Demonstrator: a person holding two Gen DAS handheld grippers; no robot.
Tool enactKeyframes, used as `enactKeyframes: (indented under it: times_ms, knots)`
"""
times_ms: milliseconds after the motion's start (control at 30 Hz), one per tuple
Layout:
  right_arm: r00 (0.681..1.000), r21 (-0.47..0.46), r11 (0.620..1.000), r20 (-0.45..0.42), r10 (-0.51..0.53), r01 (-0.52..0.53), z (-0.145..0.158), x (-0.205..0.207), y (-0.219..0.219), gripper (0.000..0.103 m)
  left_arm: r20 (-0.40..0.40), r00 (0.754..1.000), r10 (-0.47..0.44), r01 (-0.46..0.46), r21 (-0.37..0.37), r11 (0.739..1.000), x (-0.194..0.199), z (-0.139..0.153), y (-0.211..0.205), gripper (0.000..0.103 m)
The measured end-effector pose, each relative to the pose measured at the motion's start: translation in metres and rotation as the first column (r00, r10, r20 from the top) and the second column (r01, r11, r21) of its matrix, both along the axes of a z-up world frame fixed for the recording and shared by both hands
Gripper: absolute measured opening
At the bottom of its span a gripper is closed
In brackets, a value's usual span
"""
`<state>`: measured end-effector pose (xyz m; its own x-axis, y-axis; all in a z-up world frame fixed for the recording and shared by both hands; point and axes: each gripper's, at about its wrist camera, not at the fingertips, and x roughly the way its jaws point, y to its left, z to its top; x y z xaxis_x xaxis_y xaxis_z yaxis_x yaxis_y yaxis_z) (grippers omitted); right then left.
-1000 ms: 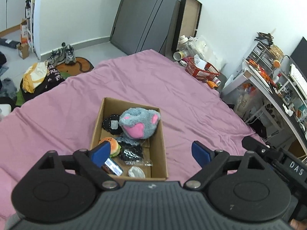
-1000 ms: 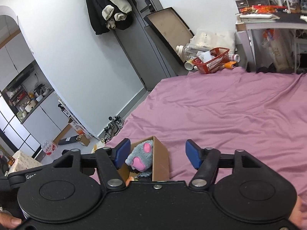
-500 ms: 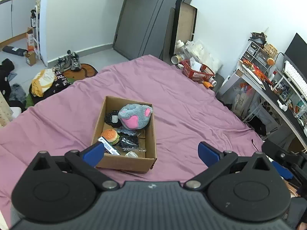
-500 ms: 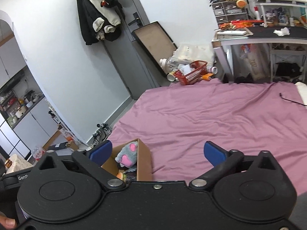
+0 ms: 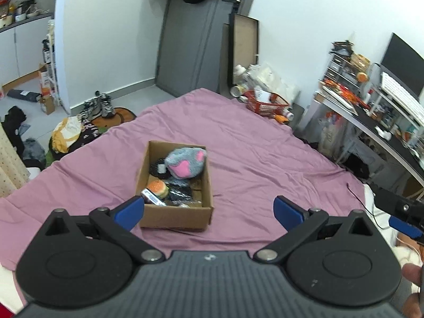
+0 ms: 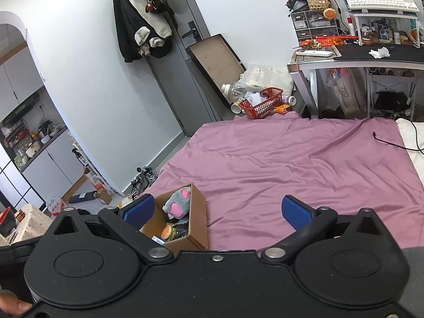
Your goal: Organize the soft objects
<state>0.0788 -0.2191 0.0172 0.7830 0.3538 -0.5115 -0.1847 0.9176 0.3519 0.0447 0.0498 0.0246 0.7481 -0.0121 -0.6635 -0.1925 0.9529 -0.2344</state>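
A cardboard box [image 5: 177,216] sits on the purple bedsheet [image 5: 265,159]. In it lie a grey plush paw with pink pads [image 5: 186,163], a small burger toy [image 5: 158,188], and dark items. The box also shows in the right wrist view [image 6: 197,222], with the paw [image 6: 178,204] and burger [image 6: 167,231]. My left gripper [image 5: 209,209] is open and empty, held above the bed well back from the box. My right gripper [image 6: 216,209] is open and empty, to the right of the box.
A red basket [image 5: 266,103] and bottles stand at the bed's far corner. A desk [image 6: 371,58] with clutter is to the right. A black cable [image 6: 392,143] lies on the bed's right edge. Shoes and clothes [image 5: 74,132] lie on the floor to the left.
Both grippers have pulled up and back from the box, and their jaws have opened wider. The box and its contents have not moved.
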Motion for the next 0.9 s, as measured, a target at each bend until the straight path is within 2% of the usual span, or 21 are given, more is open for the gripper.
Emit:
enactKeyframes:
  times_ms: [100, 433, 700, 900]
  knots:
    - [1.000, -0.018, 1.000, -0.003, 0.001, -0.001, -0.001, -0.009, -0.005, 0.103, -0.006, 1.000, 0.001, -0.001, 0.004, 1.000, -0.008, 0.000, -0.005, 0.103]
    - [0.998, -0.071, 0.996, -0.042, 0.046, -0.049, -0.005, -0.031, -0.009, 0.103, -0.043, 0.999, -0.007, 0.013, 0.124, 0.992, -0.030, -0.001, -0.027, 0.103]
    - [0.996, -0.101, 0.993, -0.069, 0.058, -0.065, -0.013, -0.038, -0.010, 0.103, -0.037, 0.999, -0.016, 0.023, 0.194, 0.981, -0.043, 0.002, -0.040, 0.103]
    - [0.995, -0.153, 0.985, -0.076, 0.062, -0.073, -0.014, -0.042, -0.006, 0.103, -0.050, 0.999, -0.015, 0.026, 0.218, 0.976, -0.045, -0.001, -0.045, 0.103]
